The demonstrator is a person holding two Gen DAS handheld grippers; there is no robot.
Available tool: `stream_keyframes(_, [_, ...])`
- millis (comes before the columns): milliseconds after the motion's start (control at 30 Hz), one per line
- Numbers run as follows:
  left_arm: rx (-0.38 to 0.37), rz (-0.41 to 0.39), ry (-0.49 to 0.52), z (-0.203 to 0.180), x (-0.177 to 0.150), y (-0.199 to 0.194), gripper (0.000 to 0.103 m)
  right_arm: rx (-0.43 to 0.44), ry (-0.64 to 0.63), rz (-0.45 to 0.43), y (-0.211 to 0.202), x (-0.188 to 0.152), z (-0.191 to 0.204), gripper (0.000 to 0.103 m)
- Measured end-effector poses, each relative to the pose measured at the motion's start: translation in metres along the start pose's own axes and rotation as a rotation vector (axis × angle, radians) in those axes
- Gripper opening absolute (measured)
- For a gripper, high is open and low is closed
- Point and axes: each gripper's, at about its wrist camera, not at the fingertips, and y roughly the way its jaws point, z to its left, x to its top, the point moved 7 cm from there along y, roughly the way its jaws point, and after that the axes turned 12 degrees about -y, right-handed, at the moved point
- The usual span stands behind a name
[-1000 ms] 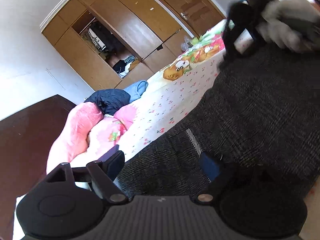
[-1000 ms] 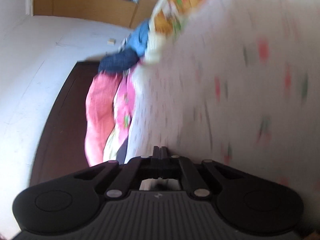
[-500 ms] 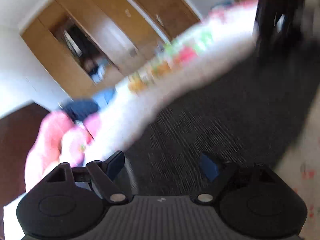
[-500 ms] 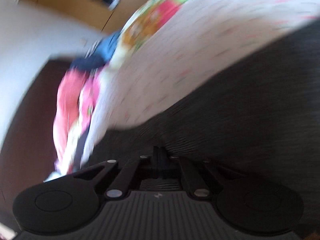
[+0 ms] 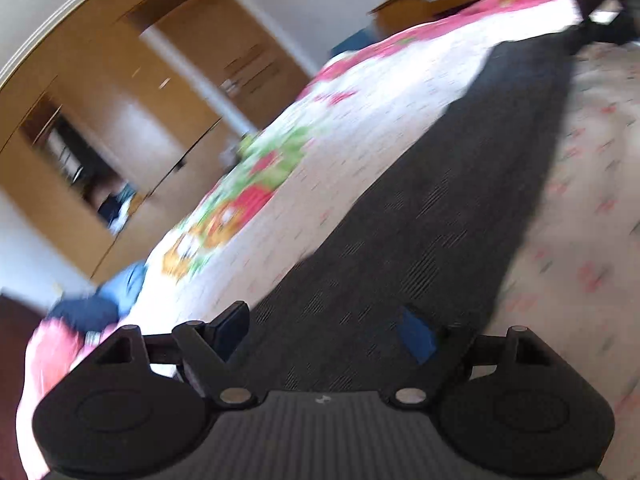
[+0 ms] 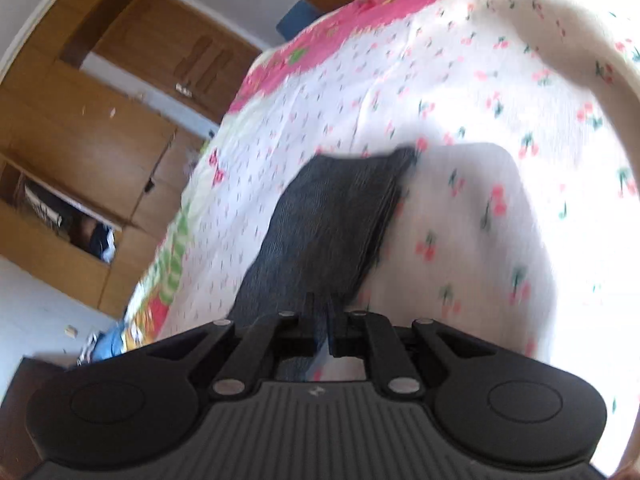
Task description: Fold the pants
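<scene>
Pants (image 5: 420, 240) lie as a dark grey band on the cherry-print bedsheet (image 5: 360, 120), running from the lower centre of the left wrist view to its upper right. Left gripper (image 5: 324, 332) stands wide, 2 fingers apart above the cloth, gripping nothing; likely positioned to press or take the near end. Right gripper (image 6: 320, 320) is closed, fingers pinching a pants (image 6: 332, 216) edge at the lower centre of its view, so that the cloth can be carried over for a fold. Wardrobe (image 6: 80, 140) fills the upper left.
</scene>
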Motion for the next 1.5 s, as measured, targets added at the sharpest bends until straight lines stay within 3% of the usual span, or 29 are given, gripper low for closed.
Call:
stream_keyframes(167, [-0.054,-0.002,0.035,-0.035,0.028,0.003,0.094,0.056,0.166,-0.007,0.031,0.014,-0.027,0.013])
stream_keyframes(267, [-0.068,-0.012,0.058,-0.044,0.038,0.007,0.094,0.062,0.117,-0.046,0.032,0.024,-0.024,0.004])
stream_keyframes(333, [-0.067,-0.027,0.065,-0.046,0.044,0.011,0.094,0.018,0.114,-0.076,0.022,0.030,-0.035,0.003])
stream_keyframes(400, [-0.067,-0.029,0.059,-0.051,0.045,0.014,0.094,0.054,0.175,-0.080,0.016,0.024,-0.046,0.003])
stream_keyframes(467, [-0.082,-0.009,0.022,-0.053,0.043,0.020,0.094,0.104,0.218,-0.069,0.003,0.017,-0.049,0.008])
stream_keyframes(533, [-0.093,0.010,-0.026,-0.052,0.039,0.022,0.094,0.081,0.202,-0.051,-0.003,0.008,-0.039,0.013])
stream_keyframes(633, [-0.091,0.010,-0.046,-0.051,0.041,0.022,0.094,0.058,0.142,-0.060,0.000,-0.001,-0.030,0.036])
stream_keyframes(767, [-0.094,0.005,-0.031,-0.056,0.044,0.021,0.094,0.069,0.183,-0.029,0.021,-0.002,-0.021,0.040])
stream_keyframes(833, [-0.097,0.002,-0.042,-0.059,0.046,0.021,0.094,0.075,0.150,-0.029,0.035,-0.002,-0.015,0.036])
stream_keyframes(933, [-0.113,-0.006,-0.054,-0.063,0.051,0.022,0.094,0.071,0.210,-0.048,0.048,0.000,-0.022,0.023])
stream_keyframes(1100, [-0.127,-0.016,-0.036,-0.069,0.055,0.028,0.094,0.175,0.255,-0.086,0.044,0.009,-0.017,0.025])
stream_keyframes(1233, [-0.135,-0.017,-0.046,-0.068,0.056,0.031,0.094,0.173,0.324,-0.042,0.057,0.013,-0.030,0.023])
stream_keyframes(1333, [-0.133,-0.021,-0.062,-0.064,0.056,0.033,0.094,0.134,0.224,-0.075,0.042,0.017,-0.032,0.024])
stream_keyframes(1400, [-0.142,-0.018,-0.078,-0.064,0.054,0.036,0.094,0.141,0.232,-0.067,0.046,0.017,-0.035,0.024])
stream_keyframes(1433, [-0.144,-0.010,-0.081,-0.066,0.053,0.039,0.094,0.151,0.219,-0.051,0.051,0.018,-0.033,0.022])
stream_keyframes(1500, [-0.137,-0.002,-0.089,-0.069,0.051,0.043,0.094,0.139,0.216,-0.011,0.062,0.019,-0.028,0.006])
